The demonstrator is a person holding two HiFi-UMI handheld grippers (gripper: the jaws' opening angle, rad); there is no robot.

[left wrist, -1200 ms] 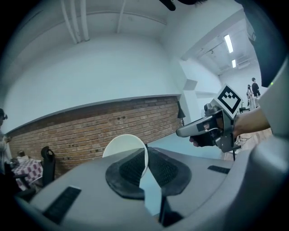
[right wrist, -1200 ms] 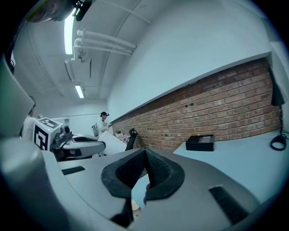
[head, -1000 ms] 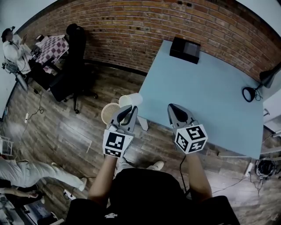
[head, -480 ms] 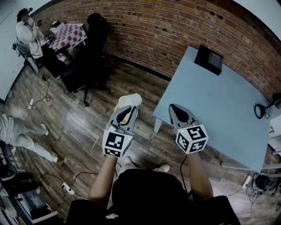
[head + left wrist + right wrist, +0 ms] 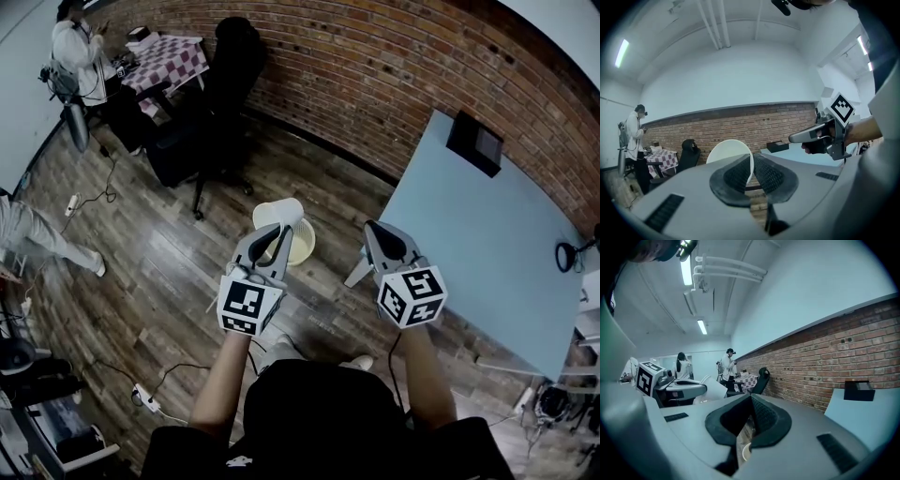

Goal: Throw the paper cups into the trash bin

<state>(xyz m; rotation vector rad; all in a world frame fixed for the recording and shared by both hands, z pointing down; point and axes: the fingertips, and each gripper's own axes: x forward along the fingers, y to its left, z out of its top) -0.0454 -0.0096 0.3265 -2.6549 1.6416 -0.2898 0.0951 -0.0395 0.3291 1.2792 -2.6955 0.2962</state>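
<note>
Left gripper (image 5: 274,239) pinches the paper cup (image 5: 278,215) by its wall, jaws narrow. The cup hangs over the trash bin (image 5: 304,247) on the floor. Right gripper (image 5: 379,235) closed, empty. Centre the cup over the bin mouth, then open wide so it drops clean.

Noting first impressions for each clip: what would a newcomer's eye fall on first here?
The white paper cup clamped in the left tool stands out first, held at the middle of the head view, seemingly above the round trash bin on the wooden floor. Beside it the right tool is shut and empty, near the corner of the pale blue table.
</note>
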